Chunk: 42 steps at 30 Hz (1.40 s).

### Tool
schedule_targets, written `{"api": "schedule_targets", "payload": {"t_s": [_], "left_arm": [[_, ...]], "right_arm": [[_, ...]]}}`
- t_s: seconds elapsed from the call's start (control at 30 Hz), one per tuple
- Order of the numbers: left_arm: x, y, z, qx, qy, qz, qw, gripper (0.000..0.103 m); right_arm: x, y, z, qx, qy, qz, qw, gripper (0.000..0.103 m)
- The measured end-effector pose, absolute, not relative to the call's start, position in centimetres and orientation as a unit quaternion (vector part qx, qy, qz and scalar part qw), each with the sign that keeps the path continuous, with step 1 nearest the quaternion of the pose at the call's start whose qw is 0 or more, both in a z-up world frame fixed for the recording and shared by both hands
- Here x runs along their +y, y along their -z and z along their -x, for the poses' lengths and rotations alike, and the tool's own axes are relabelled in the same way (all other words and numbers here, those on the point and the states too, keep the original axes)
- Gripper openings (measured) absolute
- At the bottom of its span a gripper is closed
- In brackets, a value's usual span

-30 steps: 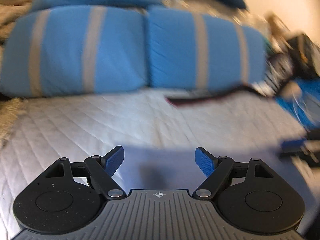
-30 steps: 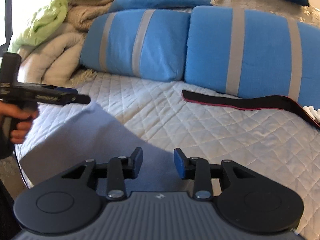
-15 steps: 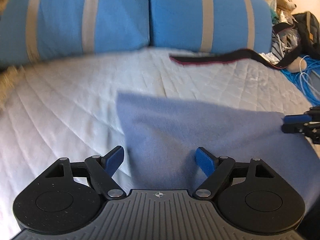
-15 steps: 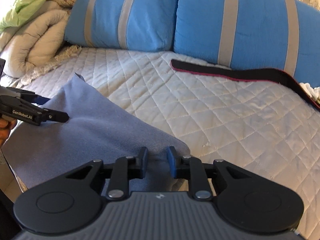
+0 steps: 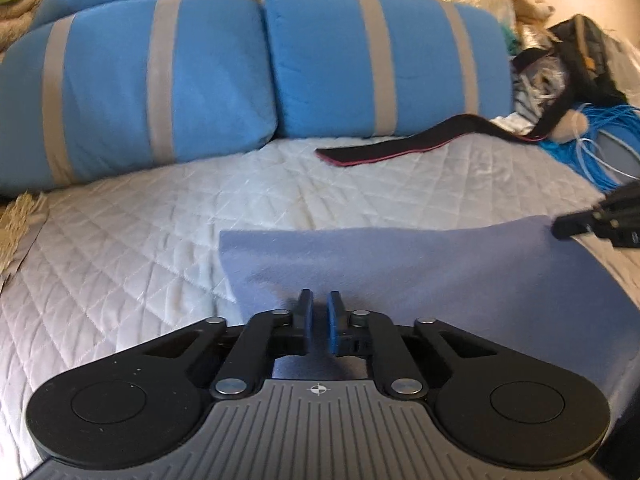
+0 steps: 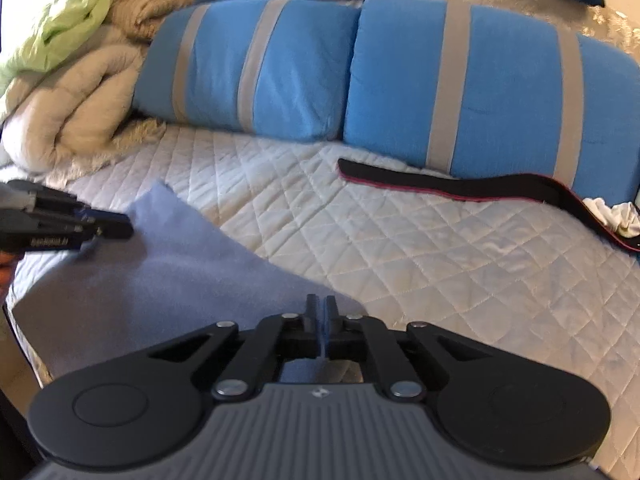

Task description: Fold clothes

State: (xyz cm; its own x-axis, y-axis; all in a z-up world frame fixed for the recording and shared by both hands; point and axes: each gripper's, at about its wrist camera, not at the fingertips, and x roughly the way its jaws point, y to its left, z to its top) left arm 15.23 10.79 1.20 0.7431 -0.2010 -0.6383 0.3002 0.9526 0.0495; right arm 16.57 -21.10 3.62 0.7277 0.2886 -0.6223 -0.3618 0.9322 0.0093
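A lavender-blue cloth lies flat on the white quilted bed, near its front edge. My left gripper is shut on the cloth's near left edge. It also shows at the left of the right wrist view. The cloth spreads from there toward my right gripper, which is shut on the cloth's near right corner. The right gripper also shows at the right edge of the left wrist view.
Two blue pillows with grey stripes lean along the back of the bed. A black strap with a red edge lies before them. Folded beige and green blankets are piled at the back left. A black bag and blue cords sit at the right.
Both grippers have closed on the cloth's near edge; the left was wide open half a second ago, the right nearly shut. The views have tilted up toward the pillows.
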Motion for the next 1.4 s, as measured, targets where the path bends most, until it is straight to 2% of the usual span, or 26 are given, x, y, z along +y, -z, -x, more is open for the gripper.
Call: {"api": "schedule_targets", "payload": {"t_s": [0.1,0.33,0.47,0.6,0.83,0.97,1.07,1.4], "left_arm": [[10.8,0.2,-16.0,0.371,0.131,-0.074,0.917,0.004],[11.5,-2.4,-14.2,0.33,0.124,-0.06,0.934,0.003],[11.9,-2.6,-12.9,0.355,0.111,-0.048,0.927,0.003],[11.1,-1.6,-12.9,0.378,0.101,-0.075,0.917,0.003],[11.3,-2.2,-11.5,0.394,0.102,-0.06,0.911,0.003],[11.5,-2.3,-10.5,0.416,0.105,-0.047,0.902,0.003],[11.0,-1.1,-11.5,0.438,0.103,-0.056,0.891,0.002],[12.7,-4.3,-9.6,0.466,0.123,-0.024,0.876,0.003]], "right_arm": [[-20.8,-2.5,-17.3,0.355,-0.17,0.07,0.917,0.003],[-21.4,-3.3,-16.5,0.34,-0.171,0.062,0.923,0.004],[-22.5,-3.9,-15.2,0.352,-0.181,0.032,0.918,0.002],[-21.9,-2.7,-15.2,0.378,-0.18,0.05,0.907,0.003],[-22.5,-4.4,-13.4,0.351,-0.208,0.029,0.913,0.003],[-22.2,-3.2,-12.6,0.386,-0.216,0.039,0.896,0.003],[-21.7,-2.5,-12.7,0.401,-0.212,0.052,0.89,0.009],[-23.9,-3.6,-11.6,0.404,-0.253,-0.008,0.879,0.004]]}}
